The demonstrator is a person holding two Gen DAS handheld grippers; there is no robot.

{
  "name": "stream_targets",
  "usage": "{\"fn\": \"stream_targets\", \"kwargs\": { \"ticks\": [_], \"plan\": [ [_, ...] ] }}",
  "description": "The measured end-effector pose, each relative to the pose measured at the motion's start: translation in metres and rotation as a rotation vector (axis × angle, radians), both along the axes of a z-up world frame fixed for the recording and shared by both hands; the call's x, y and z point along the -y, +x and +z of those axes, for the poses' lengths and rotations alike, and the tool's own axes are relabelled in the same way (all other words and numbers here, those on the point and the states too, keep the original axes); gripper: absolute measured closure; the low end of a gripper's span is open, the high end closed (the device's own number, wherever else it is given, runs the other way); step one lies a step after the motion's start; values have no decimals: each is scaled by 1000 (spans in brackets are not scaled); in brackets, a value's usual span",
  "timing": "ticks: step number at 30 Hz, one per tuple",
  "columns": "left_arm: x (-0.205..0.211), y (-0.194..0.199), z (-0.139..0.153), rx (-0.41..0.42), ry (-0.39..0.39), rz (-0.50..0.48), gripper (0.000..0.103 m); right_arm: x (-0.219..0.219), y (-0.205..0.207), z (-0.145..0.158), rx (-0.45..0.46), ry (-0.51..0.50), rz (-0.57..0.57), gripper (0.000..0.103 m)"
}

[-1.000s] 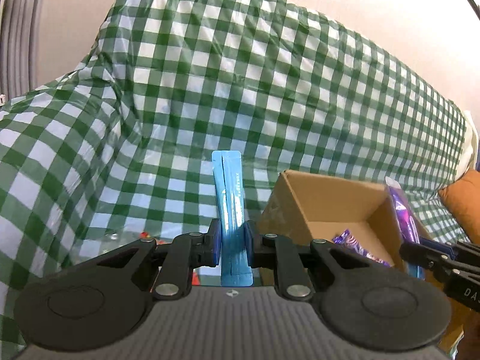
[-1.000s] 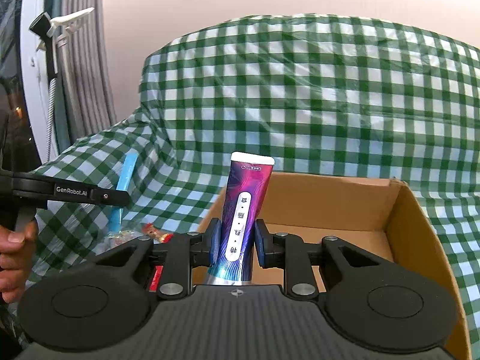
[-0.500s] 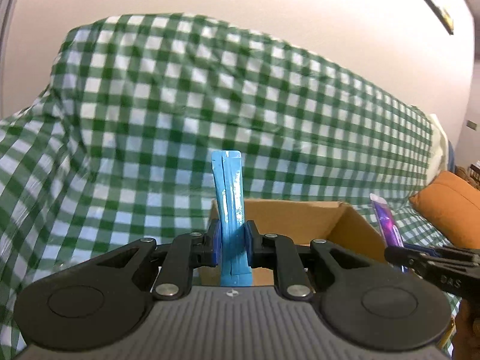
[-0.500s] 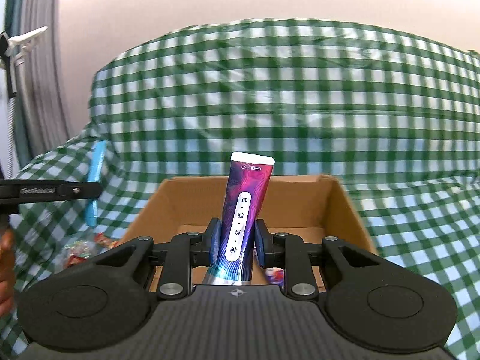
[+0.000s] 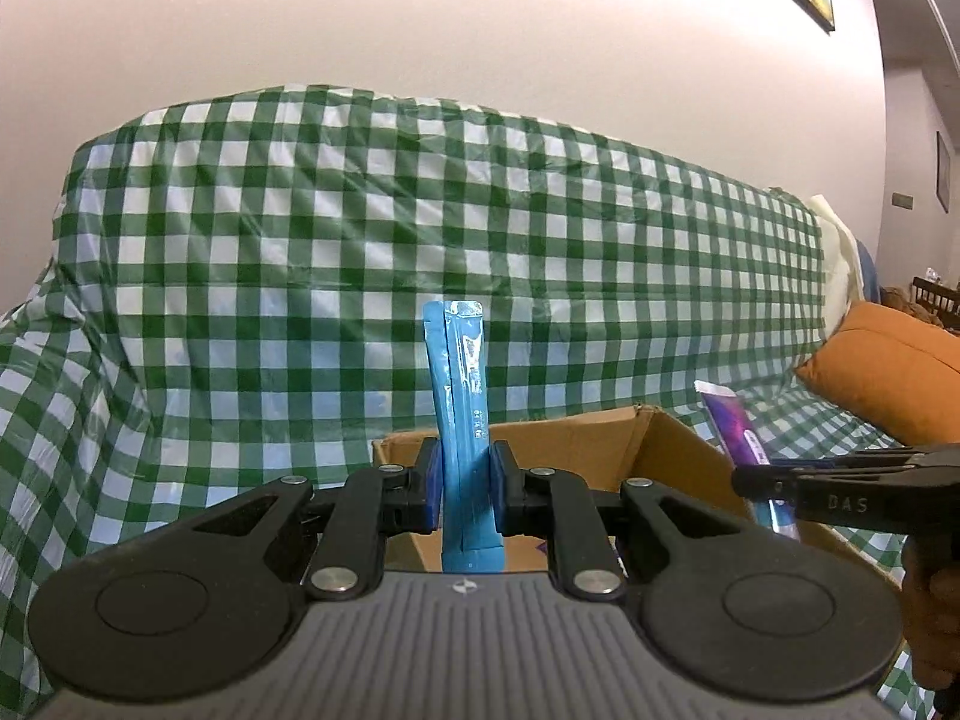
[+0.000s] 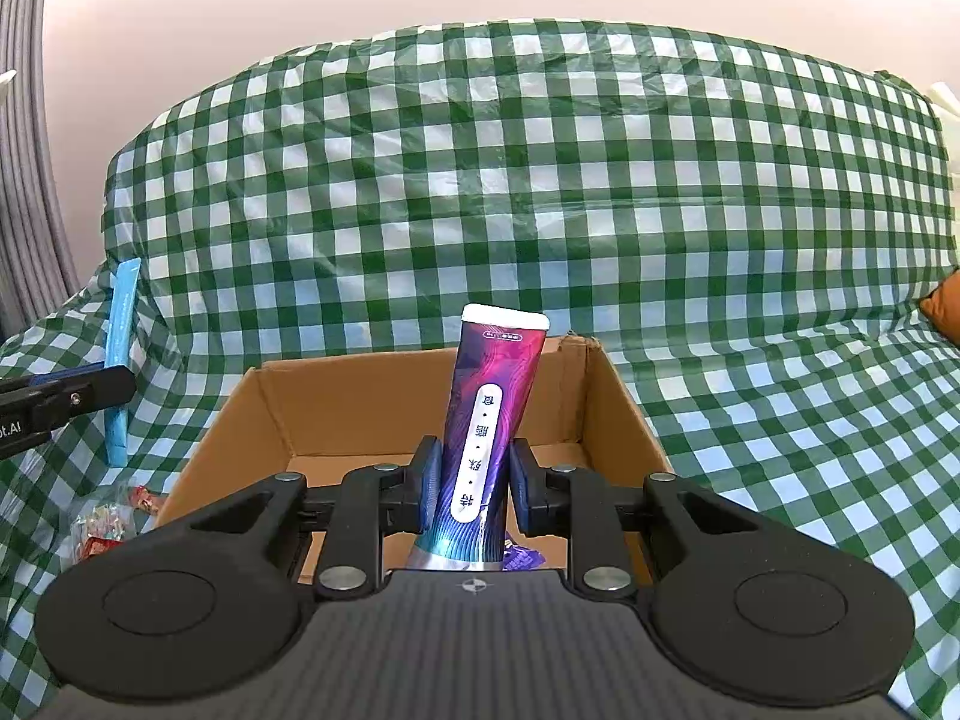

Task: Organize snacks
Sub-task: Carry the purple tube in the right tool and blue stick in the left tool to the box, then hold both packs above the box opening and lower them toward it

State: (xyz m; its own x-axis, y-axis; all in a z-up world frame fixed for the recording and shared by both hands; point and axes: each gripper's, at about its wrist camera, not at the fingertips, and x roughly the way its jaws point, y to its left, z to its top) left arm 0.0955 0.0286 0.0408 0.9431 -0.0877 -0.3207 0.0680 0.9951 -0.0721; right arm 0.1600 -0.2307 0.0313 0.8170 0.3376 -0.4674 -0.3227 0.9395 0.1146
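The left claw [image 5: 462, 495] is squeezing a long blue snack stick [image 5: 459, 414]. The stick is standing up between the pads, with its long side pointing up and its top leaning a tiny bit to the left. The right claw [image 6: 471, 489] is squeezing a purple snack packet [image 6: 489, 438]. That packet is also standing up, and its white top is leaning a bit to the right.

The cardboard box [image 6: 420, 396] is sitting open on the green checked cloth [image 6: 540, 180]. It is lying just in front of and below the right claw, so the right hand is looking nearer to it. In the left view the box [image 5: 570, 438] is peeking out behind the blue stick, a bit to the right. A few small wrapped snacks [image 6: 114, 525] are lying on the cloth to the left of the box.

I think both snacks are about to be dropped into the box.
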Motion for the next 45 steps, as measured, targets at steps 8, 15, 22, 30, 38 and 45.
{"fn": "stream_targets", "kwargs": {
  "ticks": [8,15,22,30,38,45],
  "plan": [
    [9,-3,1,34,23,-50,85,-1,2,0,6,-6,-29,77],
    [17,-5,0,50,39,-93,85,-3,1,1,22,-13,-49,77],
    [24,-6,-1,56,47,-127,85,-3,2,1,37,-19,-63,77],
    [27,-4,-2,58,50,-161,85,-2,2,1,43,-21,-75,77],
    [31,-2,-3,56,52,-186,85,-3,0,1,53,-22,-84,77],
    [31,1,-5,49,50,-195,85,-2,1,1,54,-23,-86,77]
  ]
}}
